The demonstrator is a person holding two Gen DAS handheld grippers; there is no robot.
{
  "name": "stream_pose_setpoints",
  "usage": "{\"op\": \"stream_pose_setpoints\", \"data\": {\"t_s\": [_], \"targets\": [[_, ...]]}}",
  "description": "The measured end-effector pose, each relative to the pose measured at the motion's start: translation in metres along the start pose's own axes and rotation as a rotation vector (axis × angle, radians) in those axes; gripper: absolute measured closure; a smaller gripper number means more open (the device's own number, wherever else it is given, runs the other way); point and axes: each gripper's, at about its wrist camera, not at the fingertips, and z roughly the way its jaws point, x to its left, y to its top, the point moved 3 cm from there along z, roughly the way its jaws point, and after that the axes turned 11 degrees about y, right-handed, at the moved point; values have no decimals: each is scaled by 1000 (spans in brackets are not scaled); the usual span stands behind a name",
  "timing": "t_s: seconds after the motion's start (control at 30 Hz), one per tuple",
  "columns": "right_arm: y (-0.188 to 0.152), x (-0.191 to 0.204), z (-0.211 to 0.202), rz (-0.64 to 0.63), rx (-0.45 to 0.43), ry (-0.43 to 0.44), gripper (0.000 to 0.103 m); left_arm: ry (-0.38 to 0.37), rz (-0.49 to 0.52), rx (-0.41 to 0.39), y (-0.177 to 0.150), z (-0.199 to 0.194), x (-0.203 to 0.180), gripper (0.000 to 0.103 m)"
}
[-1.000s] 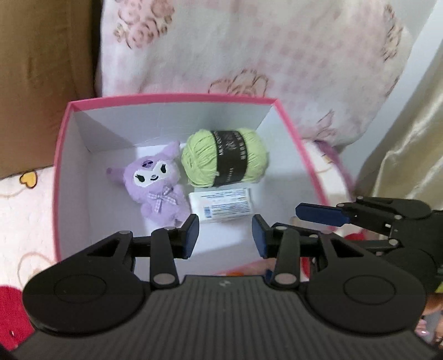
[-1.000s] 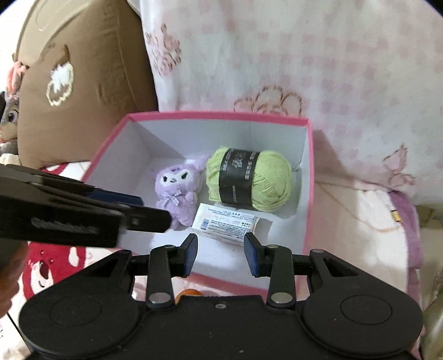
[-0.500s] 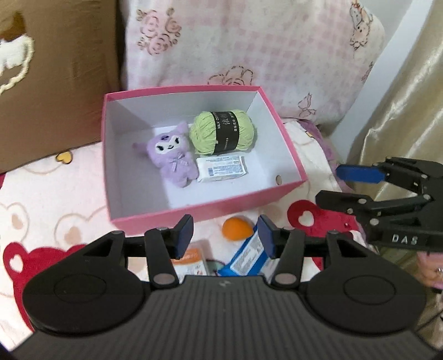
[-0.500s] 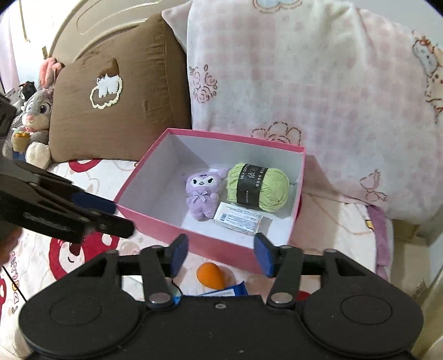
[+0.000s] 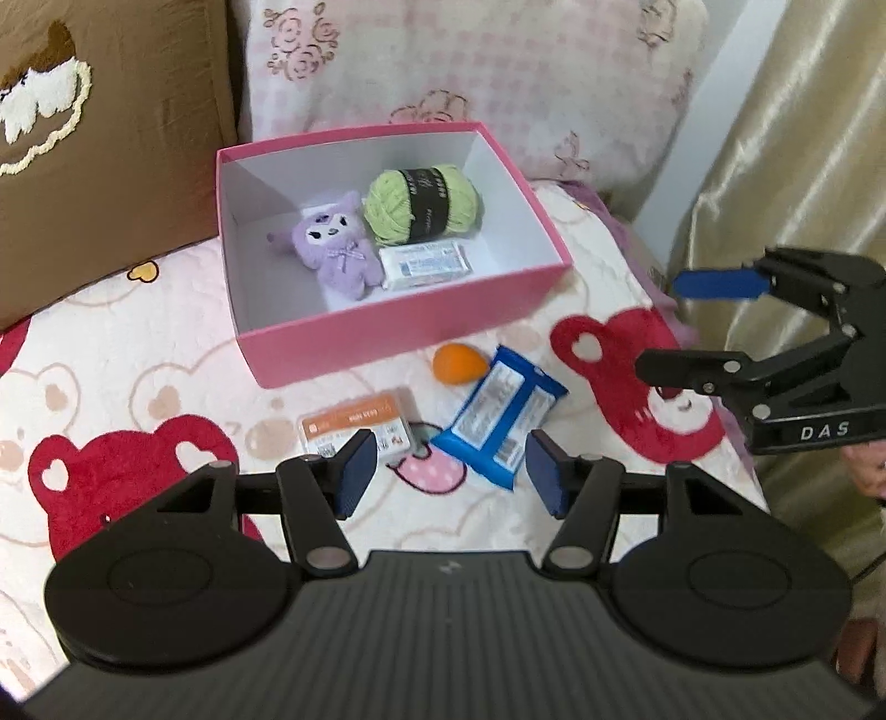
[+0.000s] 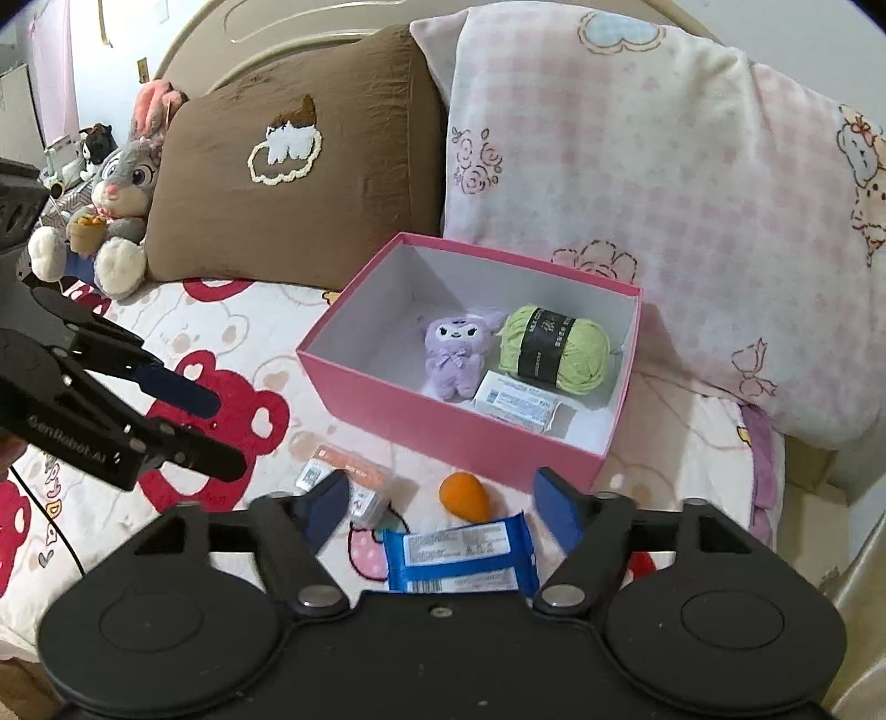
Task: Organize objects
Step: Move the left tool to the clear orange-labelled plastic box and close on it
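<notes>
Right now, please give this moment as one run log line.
left gripper: opening, empty | right gripper: opening, empty | pink box: three items | outside: three

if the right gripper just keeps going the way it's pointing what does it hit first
Probably the blue packet on the blanket: it lies between the right gripper's opening, empty fingers. The orange egg sits just beyond it. Depth is hard to judge in this fisheye view.

Bear-print bedspread (image 6: 232, 332); brown pillow (image 6: 310, 183); cream headboard (image 6: 266, 33); gold curtain (image 5: 786, 166).
</notes>
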Motion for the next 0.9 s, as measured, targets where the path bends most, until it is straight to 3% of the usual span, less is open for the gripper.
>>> {"op": "stream_pose_setpoints", "data": {"t_s": [0.2, 0.27, 0.43, 0.67, 0.9], "targets": [[-16, 15, -7, -13, 26, -16, 16, 2, 30, -29, -16, -16, 1, 28], [-22, 19, -9, -3, 27, -2, 15, 23, 23, -15, -23, -15, 3, 28], [-36, 28, -13, 32, 27, 24, 13, -10, -2, 20, -40, -12, 8, 27], [-51, 44, -11, 17, 39, 69, 13, 28, 9, 9, -58, -15, 14, 19], [-68, 51, -4, 11, 32, 99, 13, 19, -34, 20, -67, -3, 23, 19]]}}
